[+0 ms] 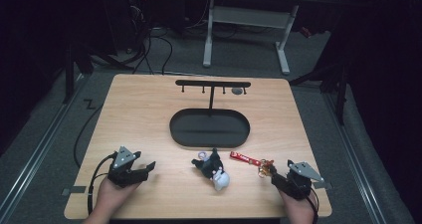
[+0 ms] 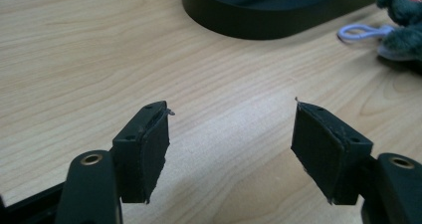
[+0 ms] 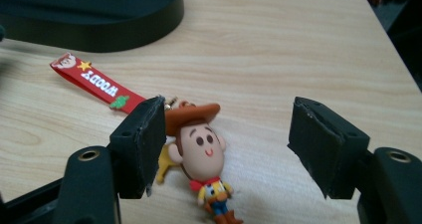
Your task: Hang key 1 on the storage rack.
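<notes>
**Cowboy charm between open jaws, nothing gripped yet**

The cowboy keychain (image 3: 201, 159) lies flat on the table (image 1: 139, 114) inside the right gripper (image 3: 226, 144), jaws apart, its red strap (image 3: 94, 82) trailing toward the tray. Closing off-centre could nudge it aside. Left gripper (image 2: 229, 149) gapes over bare wood. The black tray (image 1: 209, 128) holds nothing; the plush (image 1: 215, 170) lies outside.

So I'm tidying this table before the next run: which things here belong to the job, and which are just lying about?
Job:
- cowboy keychain with red strap, between the open right gripper's fingers
- black hook stand and its tray
- plush keychain

Lying about:
- desk frame and cables on the floor behind the table
</notes>
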The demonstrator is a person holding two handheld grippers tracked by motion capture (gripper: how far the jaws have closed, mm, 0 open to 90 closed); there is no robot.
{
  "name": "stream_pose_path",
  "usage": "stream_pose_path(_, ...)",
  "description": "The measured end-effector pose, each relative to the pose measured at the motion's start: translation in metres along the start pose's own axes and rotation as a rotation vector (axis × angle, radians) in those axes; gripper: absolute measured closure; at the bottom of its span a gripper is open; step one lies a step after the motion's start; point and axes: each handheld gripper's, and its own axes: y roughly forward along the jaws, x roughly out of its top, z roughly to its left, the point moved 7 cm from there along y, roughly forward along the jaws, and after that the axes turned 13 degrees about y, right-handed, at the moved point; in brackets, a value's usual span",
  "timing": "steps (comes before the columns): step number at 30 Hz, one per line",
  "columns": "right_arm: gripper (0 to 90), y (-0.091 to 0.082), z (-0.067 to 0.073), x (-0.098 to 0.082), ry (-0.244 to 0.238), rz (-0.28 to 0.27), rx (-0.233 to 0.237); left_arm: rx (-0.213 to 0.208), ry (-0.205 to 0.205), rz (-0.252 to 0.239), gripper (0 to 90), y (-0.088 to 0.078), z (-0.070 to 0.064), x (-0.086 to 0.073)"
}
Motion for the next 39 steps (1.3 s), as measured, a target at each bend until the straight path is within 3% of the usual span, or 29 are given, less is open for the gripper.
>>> stream_pose_path(6, 29.1, 0.001, 0.007, -0.002, -0.032, -0.013, 0.031, 0.024, 0.073, -0.013, 31.2, 0.002, -0.006, 0.008)
stream_pose_path(10, 28.6, -0.001, 0.007, -0.003, -0.027, -0.018, 0.049, 0.016, 0.087, 0.000, 31.2, 0.004, -0.008, 0.008)
stream_pose_path(22, 29.1, 0.002, 0.005, -0.003, -0.022, -0.007, 0.046, 0.005, 0.073, 0.003, 31.2, 0.004, -0.008, 0.006)
stream_pose_path(30, 30.0, 0.001, 0.007, -0.003, -0.017, 0.011, 0.054, 0.014, 0.084, 0.002, 31.9, 0.003, -0.008, 0.007)
stream_pose_path(37, 29.3, -0.003, 0.014, 0.002, -0.033, 0.060, 0.079, 0.022, 0.087, -0.011, 32.4, 0.001, -0.008, 0.008)
stream_pose_path(39, 27.3, -0.003, 0.016, 0.001, -0.039, 0.085, 0.065, 0.018, 0.085, -0.013, 32.8, 0.001, -0.008, 0.009)
